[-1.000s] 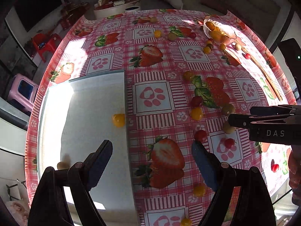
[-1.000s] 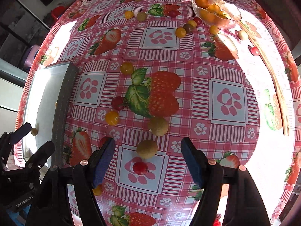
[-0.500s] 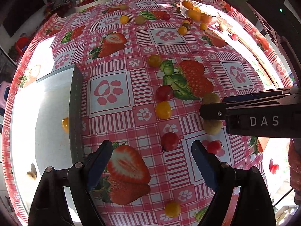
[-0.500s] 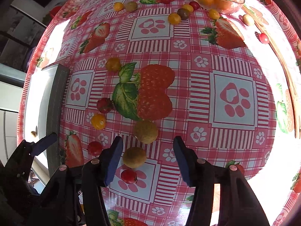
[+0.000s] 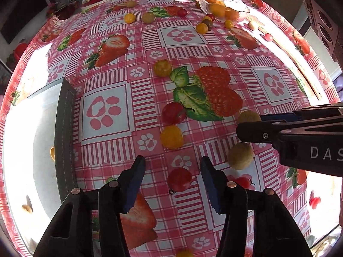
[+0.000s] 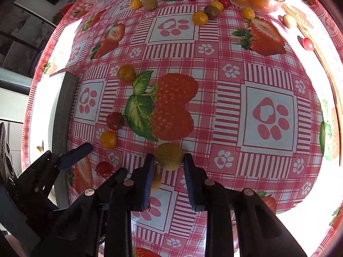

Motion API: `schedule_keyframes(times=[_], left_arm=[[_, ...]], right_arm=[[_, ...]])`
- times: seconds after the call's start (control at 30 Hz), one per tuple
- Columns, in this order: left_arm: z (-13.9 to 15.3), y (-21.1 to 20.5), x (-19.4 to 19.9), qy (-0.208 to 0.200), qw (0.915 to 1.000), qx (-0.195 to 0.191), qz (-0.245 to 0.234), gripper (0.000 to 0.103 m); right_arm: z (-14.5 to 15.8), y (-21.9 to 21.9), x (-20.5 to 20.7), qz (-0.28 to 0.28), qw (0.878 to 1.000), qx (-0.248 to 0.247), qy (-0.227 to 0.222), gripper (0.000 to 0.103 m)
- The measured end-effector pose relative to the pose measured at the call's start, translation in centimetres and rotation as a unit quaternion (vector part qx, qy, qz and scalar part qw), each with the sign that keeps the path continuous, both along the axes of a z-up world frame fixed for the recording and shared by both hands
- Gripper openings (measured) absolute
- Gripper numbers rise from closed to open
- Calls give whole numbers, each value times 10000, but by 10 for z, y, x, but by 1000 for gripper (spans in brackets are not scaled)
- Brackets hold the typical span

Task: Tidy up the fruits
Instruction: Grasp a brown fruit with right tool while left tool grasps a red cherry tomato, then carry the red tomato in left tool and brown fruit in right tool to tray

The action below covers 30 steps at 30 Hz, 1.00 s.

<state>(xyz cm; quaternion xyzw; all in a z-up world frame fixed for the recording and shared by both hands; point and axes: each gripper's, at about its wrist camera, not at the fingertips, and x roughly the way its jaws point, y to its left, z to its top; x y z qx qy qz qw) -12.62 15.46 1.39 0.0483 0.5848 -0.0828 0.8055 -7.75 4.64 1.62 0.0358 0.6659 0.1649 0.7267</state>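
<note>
Cherry tomatoes and round tan fruits lie scattered on the strawberry-print tablecloth. My left gripper points down over a red cherry tomato. Its jaws are closing, with the tomato between them and a gap on each side. My right gripper also has its jaws closing, and its pads touch both sides of a tan fruit. A second tan fruit lies just beside it, partly under a right finger. The right gripper shows from the side at the right of the left wrist view.
A grey tray at the left holds a couple of small fruits. A glass bowl of orange fruits stands at the far right. A yellow tomato and a red one lie just ahead of the left gripper. More fruits dot the far side.
The left gripper moved right from the tray, sank toward the red tomato and narrowed its jaws. The right gripper sank a little and narrowed its jaws onto the tan fruit.
</note>
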Motion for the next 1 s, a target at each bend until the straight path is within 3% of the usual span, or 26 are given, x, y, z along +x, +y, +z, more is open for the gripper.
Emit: schedule_keyframes(times=[0.13, 0.53, 1.0], left_arm=[[2, -2, -2, 15, 10000, -41, -79, 23], [8, 33, -23, 330, 9954, -747, 497, 23], [16, 44, -33, 189, 9950, -860, 463, 23]], right_arm=[[4, -7, -3, -88, 10000, 45, 7, 30], [18, -18, -16, -303, 9993, 192, -78, 31], [24, -3, -29, -225, 9996, 156, -57, 31]])
